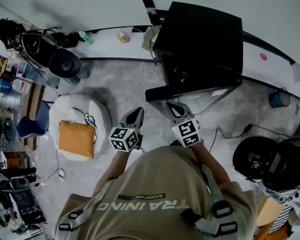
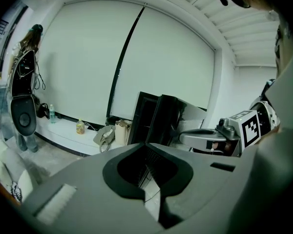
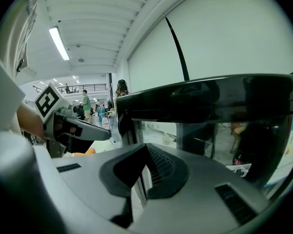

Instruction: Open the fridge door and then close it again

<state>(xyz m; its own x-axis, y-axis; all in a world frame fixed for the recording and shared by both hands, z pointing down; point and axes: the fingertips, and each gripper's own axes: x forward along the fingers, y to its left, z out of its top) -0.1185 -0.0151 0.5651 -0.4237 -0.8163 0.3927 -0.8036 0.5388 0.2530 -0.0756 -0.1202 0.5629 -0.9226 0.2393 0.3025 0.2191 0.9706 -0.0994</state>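
Fridge: the black fridge (image 1: 200, 34) stands on the floor against the white ledge (image 1: 102, 48), straight ahead of the person.
Fridge door: the door (image 1: 190, 90) is swung partly out from the fridge front, hinged on the side away from the left gripper. A wedge of dark interior shows between door and fridge body.
Right gripper: the right gripper (image 1: 173, 107) is just in front of the door's outer face. Its jaw tips are brought together with nothing between them. I can't make out whether they touch the door.
Left gripper: the left gripper (image 1: 137, 113) is beside the right one, off the door's free end and apart from it. Its tips are likewise closed on nothing.
Orange cushion: the cushion (image 1: 77, 139) lies on a white pouffe (image 1: 97, 115), well to the left-gripper side of the fridge.
Bottle: a small bottle (image 1: 122, 36) stands on the ledge, near the fridge's back corner.
Blue bucket: the bucket (image 1: 278, 99) sits on the floor beyond the fridge's hinge side.
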